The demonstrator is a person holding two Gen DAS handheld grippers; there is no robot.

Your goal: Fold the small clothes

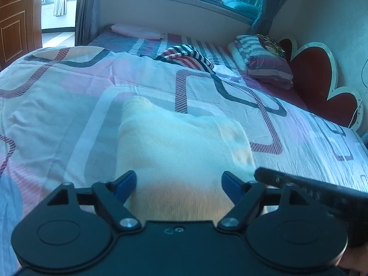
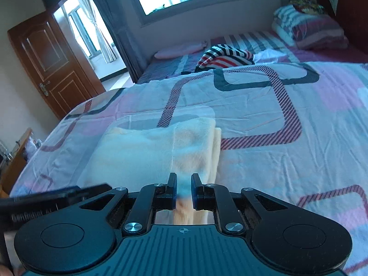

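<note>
Left claw (image 1: 179, 185) wide open above the cream cloth (image 1: 181, 147); right claw (image 2: 184, 188) apparently pinching its edge.

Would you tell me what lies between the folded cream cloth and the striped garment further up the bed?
Only bare patterned quilt lies between the cream cloth and the striped garment; both wrist views show it.

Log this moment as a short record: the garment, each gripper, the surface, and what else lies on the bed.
garment: pale cream cloth, folded, lying flat on the bed
left gripper: open, jaws wide, cloth below them, not pinched
right gripper: shut on the cloth's near edge
surface: patterned quilt in pink, white and grey
other items: striped garment bunched farther back; folded bedding stack by the headboard
</note>
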